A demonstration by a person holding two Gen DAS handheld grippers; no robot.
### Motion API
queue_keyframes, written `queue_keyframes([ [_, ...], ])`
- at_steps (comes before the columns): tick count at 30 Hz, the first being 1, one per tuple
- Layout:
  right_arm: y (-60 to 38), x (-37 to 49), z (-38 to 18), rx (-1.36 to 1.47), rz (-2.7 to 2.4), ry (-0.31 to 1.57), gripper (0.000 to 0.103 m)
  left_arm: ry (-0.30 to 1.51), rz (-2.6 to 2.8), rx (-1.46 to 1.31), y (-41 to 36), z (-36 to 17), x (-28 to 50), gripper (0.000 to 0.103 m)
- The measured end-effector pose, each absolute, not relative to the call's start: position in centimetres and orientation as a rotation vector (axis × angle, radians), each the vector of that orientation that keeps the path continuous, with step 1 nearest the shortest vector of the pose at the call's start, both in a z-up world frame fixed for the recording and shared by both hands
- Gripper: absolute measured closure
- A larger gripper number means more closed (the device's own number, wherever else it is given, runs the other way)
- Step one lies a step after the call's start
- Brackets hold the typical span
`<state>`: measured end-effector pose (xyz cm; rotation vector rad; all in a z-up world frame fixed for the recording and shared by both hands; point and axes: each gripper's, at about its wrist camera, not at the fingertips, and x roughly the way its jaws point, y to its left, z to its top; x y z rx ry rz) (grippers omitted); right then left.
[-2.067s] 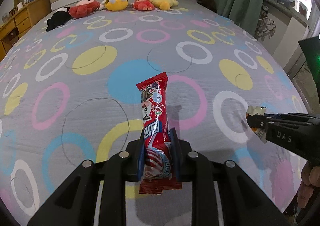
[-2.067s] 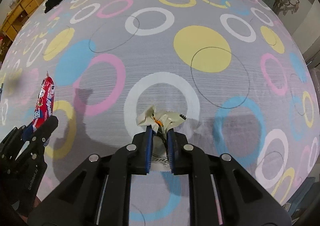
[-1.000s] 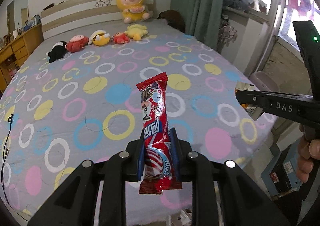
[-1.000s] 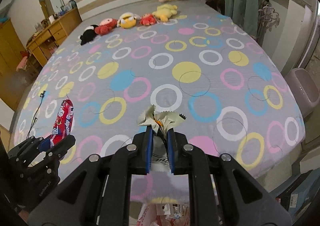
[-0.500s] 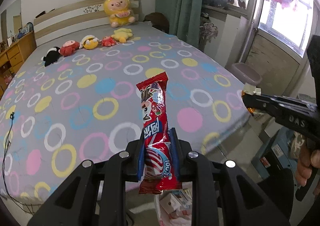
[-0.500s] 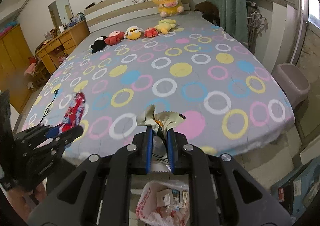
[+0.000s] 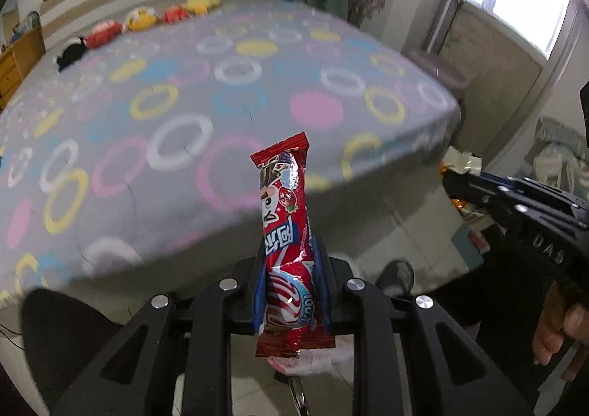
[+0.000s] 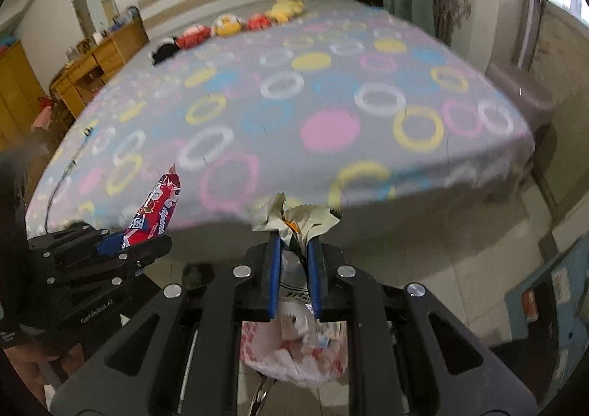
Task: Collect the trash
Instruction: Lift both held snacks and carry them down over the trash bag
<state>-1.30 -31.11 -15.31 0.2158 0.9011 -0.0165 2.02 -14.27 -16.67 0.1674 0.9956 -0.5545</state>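
Observation:
My left gripper is shut on a long red candy wrapper, held upright past the foot of the bed; both also show in the right wrist view, gripper and wrapper. My right gripper is shut on a crumpled pale wrapper; it shows at the right of the left wrist view. A plastic trash bag full of scraps hangs open right below the right gripper, and a bit of it shows under the left gripper.
The bed with a grey cover of coloured rings fills the view ahead, plush toys along its headboard. A wooden dresser stands at left, a grey bin and window at right. A blue box sits on the tiled floor.
Both grippers have pulled back from the bed and dropped lower, past its foot edge, each still holding its wrapper. The trash bag has come closer under them.

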Motion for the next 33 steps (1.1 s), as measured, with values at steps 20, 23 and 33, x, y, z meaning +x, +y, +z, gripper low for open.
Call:
queue_keyframes([
  [20, -31.4, -1.1, -29.6, 0.294, -0.066, 1.147, 0.090, 1.237, -0.489, 0.311, -16.4, -30.2, 0.1, 0.081],
  [23, -31.1, -0.7, -30.6, 0.295, -0.068, 1.174, 0.090, 1.242, -0.473, 0.327, -16.5, -30.9, 0.0, 0.081],
  [33, -30.9, -0.2, -32.6, 0.307, -0.065, 1.244, 0.090, 1.306, -0.457, 0.377, -17.6, -33.7, 0.2, 0.081],
])
